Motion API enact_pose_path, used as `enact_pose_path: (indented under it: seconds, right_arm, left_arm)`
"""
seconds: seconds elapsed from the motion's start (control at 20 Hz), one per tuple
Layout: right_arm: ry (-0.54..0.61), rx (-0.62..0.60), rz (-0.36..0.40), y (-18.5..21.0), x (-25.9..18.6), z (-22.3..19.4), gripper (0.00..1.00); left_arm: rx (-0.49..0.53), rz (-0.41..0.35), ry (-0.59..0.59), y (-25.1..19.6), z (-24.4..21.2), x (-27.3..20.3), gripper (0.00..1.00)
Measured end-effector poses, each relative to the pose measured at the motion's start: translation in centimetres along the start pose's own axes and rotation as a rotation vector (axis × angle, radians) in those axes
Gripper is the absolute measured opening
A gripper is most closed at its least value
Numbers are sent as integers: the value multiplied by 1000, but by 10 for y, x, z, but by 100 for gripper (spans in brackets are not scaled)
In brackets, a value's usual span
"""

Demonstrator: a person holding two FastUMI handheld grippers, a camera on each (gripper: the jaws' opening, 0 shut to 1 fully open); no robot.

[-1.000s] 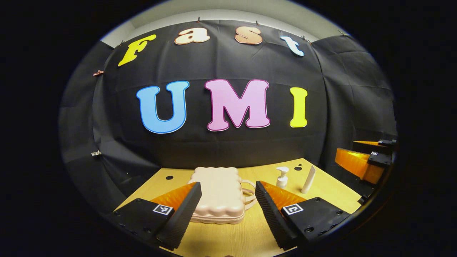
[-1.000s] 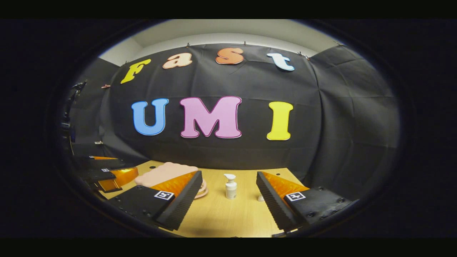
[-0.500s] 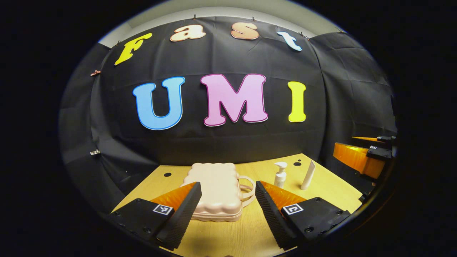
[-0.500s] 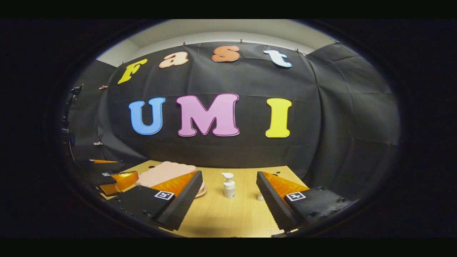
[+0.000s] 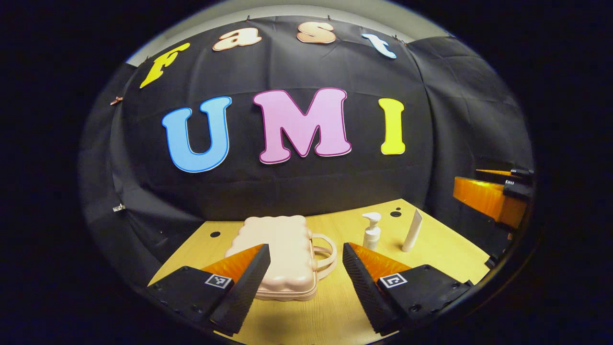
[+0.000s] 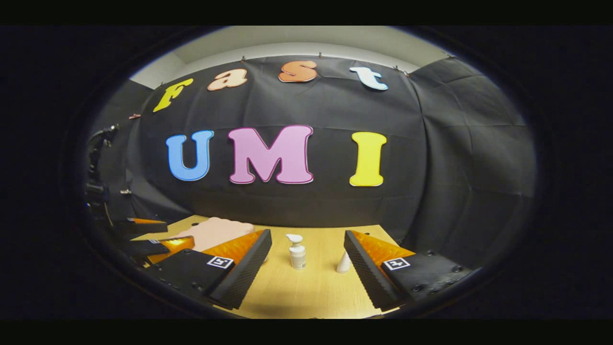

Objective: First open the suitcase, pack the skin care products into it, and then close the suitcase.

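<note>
i hold my left tool (image 5: 306,273) spread and aimed at the shut suitcase (image 5: 280,256) mid-counter, ready to open it; my right tool (image 6: 306,268) is spread before the pump bottle (image 6: 297,251).

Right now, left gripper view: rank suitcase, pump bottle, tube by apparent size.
1. suitcase, clearly largest, though also nearest the camera.
2-3. pump bottle and tube: near-equal height, bottle wider; too close to rank.
</note>
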State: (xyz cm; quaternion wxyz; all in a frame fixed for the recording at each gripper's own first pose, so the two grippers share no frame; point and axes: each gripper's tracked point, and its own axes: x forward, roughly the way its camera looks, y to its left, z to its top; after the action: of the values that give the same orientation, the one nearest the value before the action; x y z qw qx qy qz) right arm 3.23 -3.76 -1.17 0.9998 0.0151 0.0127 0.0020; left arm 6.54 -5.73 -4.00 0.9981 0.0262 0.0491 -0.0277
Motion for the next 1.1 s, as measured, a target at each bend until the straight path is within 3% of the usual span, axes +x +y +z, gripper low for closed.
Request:
enact_pose_path:
  seconds: [0.3,0.5,0.6,0.75,0.9,1.05,1.1]
  right_arm:
    - [16,-60,18,-15,10,-7,97]
    - [54,-85,33,-27,30,-20,97]
    - [72,-91,21,-37,38,-28,97]
    - [106,-104,18,-45,49,-46,98]
    - [130,-161,29,-50,59,-60,97]
    - [155,-115,22,-51,64,-64,97]
    - [164,-105,17,-51,66,-66,98]
  left_arm:
    - [57,-83,51,-52,-19,95,95]
    - [54,-95,142,-71,-54,161,94]
    - [51,-83,192,-73,-76,189,93]
    - [78,-52,258,-71,-99,220,82]
    - [105,2,341,-66,-126,238,81]
    - [134,43,401,-63,-144,249,78]
    - [131,50,406,-61,-145,251,70]
